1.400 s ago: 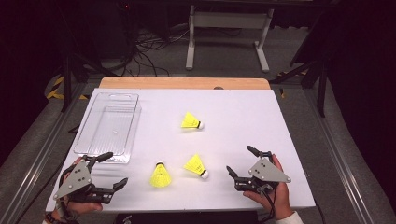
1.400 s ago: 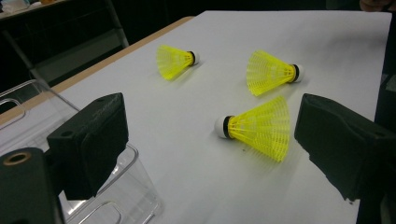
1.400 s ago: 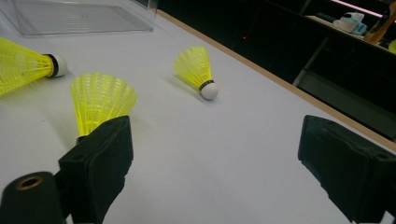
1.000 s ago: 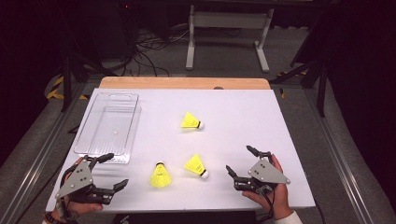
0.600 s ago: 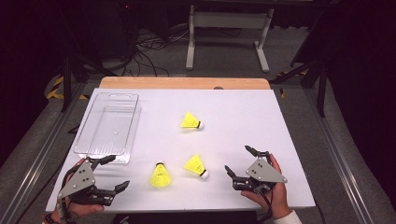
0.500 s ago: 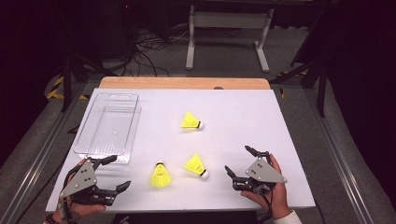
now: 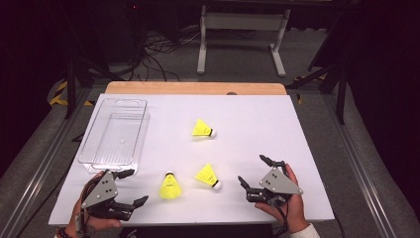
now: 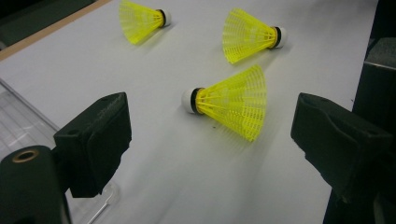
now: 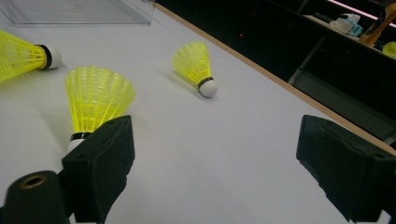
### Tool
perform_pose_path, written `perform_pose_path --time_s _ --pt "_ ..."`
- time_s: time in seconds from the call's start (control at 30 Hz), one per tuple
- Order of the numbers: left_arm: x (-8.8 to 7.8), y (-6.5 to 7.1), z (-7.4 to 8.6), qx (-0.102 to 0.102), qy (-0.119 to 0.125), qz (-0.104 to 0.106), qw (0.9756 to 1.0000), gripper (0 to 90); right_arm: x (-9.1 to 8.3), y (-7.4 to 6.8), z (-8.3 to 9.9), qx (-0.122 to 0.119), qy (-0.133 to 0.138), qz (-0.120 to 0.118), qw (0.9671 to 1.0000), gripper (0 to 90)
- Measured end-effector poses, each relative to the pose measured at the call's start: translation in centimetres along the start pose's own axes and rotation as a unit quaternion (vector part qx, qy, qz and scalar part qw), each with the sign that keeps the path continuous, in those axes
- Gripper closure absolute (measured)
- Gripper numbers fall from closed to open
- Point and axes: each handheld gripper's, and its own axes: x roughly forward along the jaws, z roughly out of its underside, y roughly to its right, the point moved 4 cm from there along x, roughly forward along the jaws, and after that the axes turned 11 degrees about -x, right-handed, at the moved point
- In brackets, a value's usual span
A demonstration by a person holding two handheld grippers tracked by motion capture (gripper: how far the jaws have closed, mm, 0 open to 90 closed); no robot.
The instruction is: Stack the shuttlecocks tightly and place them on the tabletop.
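Three yellow shuttlecocks lie on the white table: one near the front [image 7: 169,186], one to its right [image 7: 208,175], one farther back [image 7: 203,129]. My left gripper [image 7: 136,186] stands open at the front left, just left of the front shuttlecock. In the left gripper view that shuttlecock [image 8: 231,102] lies ahead between the open jaws of my left gripper [image 8: 215,140], untouched. My right gripper [image 7: 251,169] is open at the front right. In the right gripper view a shuttlecock [image 9: 95,100] sits by the left jaw of my right gripper [image 9: 215,172], cork towards me.
A clear plastic tray [image 7: 116,136] rests empty at the table's left side, its corner [image 8: 18,126] beside my left jaw. A wooden strip [image 7: 195,88] edges the table's far side. Beyond it are cables and a stand on the floor.
My left gripper has crept a little to the right, toward the front shuttlecock. My right gripper has shifted slightly left. The shuttlecocks have not moved.
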Motion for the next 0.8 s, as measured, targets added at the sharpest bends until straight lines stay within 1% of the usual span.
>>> perform_pose_path --time_s 0.07,0.17,0.2,0.3,0.33,0.43,0.5,0.8 --pt "0.8 0.4 -0.1 0.009 -0.01 0.001 0.9999 13.9 0.0 0.0 0.0 0.0 -0.001 0.0 1.0 12.6" --pt "1.8 0.8 -0.1 0.015 -0.023 0.002 0.9996 14.5 0.1 0.0 0.0 0.0 -0.002 0.001 1.0 12.6" --pt "2.1 0.9 -0.1 0.018 -0.027 0.001 0.9995 14.6 0.1 -0.1 0.0 -0.001 -0.002 0.0 1.0 12.6" --pt "3.0 0.9 0.0 0.016 -0.037 0.005 0.9992 15.1 0.2 -0.1 0.0 -0.002 -0.004 -0.002 1.0 12.6" --pt "3.4 1.0 0.1 0.022 -0.044 0.006 0.9988 15.1 0.2 -0.1 0.0 -0.002 -0.004 -0.002 1.0 12.6" --pt "3.7 1.1 0.2 0.027 -0.049 0.005 0.9984 15.1 0.2 -0.2 0.0 -0.003 -0.004 -0.003 1.0 12.6" --pt "4.1 1.1 0.2 0.024 -0.054 0.005 0.9982 15.2 0.2 -0.1 0.1 -0.002 -0.004 -0.003 1.0 12.6" --pt "5.0 1.2 0.3 0.027 -0.068 0.003 0.9973 16.8 0.2 -0.2 0.0 -0.003 -0.004 -0.005 1.0 12.8"
